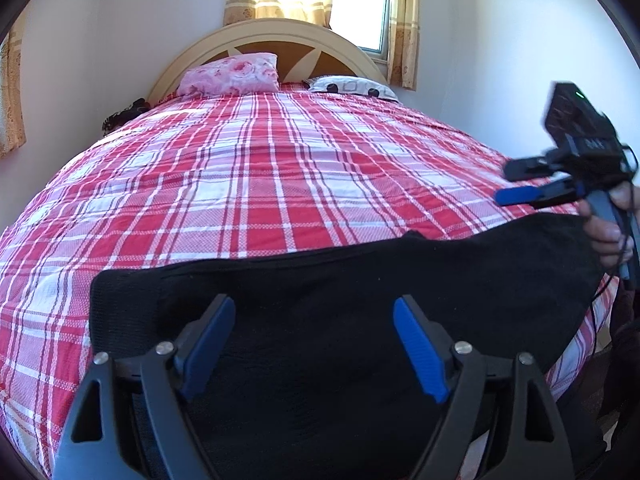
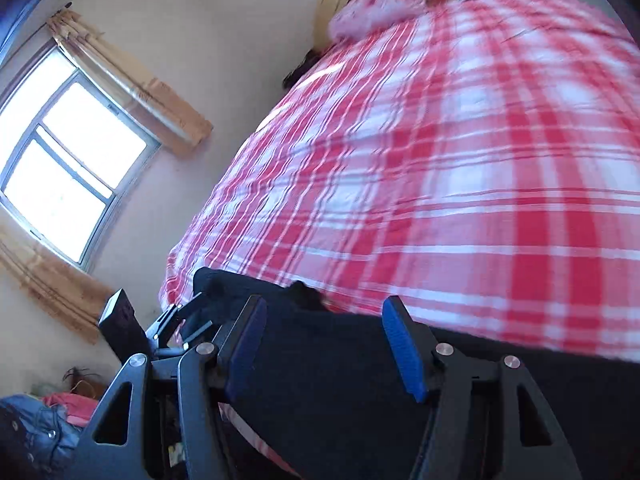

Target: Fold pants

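Observation:
Black pants [image 1: 340, 292] lie flat across the near edge of the bed, on the red and white plaid bedspread [image 1: 260, 168]. My left gripper [image 1: 314, 308] is open and empty, just above the pants near their left end. My right gripper [image 1: 506, 184] shows at the right of the left wrist view, open, held in a hand above the pants' right end. In the right wrist view the right gripper [image 2: 324, 312] is open over the pants [image 2: 328, 380], and the left gripper [image 2: 176, 320] shows at lower left.
A pink floral pillow [image 1: 232, 74] and a white pillow [image 1: 352, 86] lie by the wooden headboard [image 1: 276, 36]. A curtained window [image 2: 64, 160] is on the left wall. Clothes [image 2: 44, 424] are heaped on the floor left of the bed.

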`<state>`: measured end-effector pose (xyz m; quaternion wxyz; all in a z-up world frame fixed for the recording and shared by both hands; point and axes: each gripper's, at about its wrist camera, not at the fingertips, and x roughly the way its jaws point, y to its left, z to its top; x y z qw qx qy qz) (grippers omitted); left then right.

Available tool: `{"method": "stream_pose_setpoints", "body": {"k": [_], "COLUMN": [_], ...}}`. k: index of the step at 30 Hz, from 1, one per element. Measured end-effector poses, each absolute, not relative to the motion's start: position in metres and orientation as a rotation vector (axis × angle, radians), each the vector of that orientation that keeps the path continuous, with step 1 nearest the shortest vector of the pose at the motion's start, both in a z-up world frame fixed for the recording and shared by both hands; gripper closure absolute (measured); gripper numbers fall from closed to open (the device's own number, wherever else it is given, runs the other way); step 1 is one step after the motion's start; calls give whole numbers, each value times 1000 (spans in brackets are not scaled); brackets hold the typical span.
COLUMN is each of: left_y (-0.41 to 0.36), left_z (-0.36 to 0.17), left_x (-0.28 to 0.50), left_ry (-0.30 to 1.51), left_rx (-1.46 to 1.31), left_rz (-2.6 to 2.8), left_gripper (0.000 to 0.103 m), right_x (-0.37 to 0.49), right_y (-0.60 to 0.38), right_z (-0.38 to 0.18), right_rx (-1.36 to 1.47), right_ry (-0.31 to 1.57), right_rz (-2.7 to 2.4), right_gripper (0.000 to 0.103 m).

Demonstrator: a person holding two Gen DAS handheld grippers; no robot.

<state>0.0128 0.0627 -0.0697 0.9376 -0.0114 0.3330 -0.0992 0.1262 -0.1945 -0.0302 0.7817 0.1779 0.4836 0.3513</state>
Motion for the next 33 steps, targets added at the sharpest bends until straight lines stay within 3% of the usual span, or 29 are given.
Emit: {"method": "stream_pose_setpoints", "body": {"k": [4, 13, 15, 17, 18, 33], "left_y": [59, 56, 55, 54, 53, 49], "left_z": [-80, -90, -91, -92, -93, -85], "left_x": [12, 11, 11, 11, 11, 2], "left_ry": [695, 702, 702, 705, 705, 686], "left_rx": [8, -6, 2, 13, 22, 13], "left_rz": [-202, -212, -212, -210, -210, -220], "left_gripper": [19, 13, 12, 12, 11, 8], "right_x": [149, 184, 187, 189, 189, 186], "right_y": [-150, -101, -96, -90, -89, -112], "right_z": [-57, -96, -105, -111, -111, -85], "right_rx": [447, 495, 510, 525, 524, 420], "right_ry": [1176, 1389, 1408, 1411, 1402, 1187], "right_rz": [818, 878, 860, 843, 834, 707], "right_gripper": [41, 56, 67, 93, 97, 102]}}
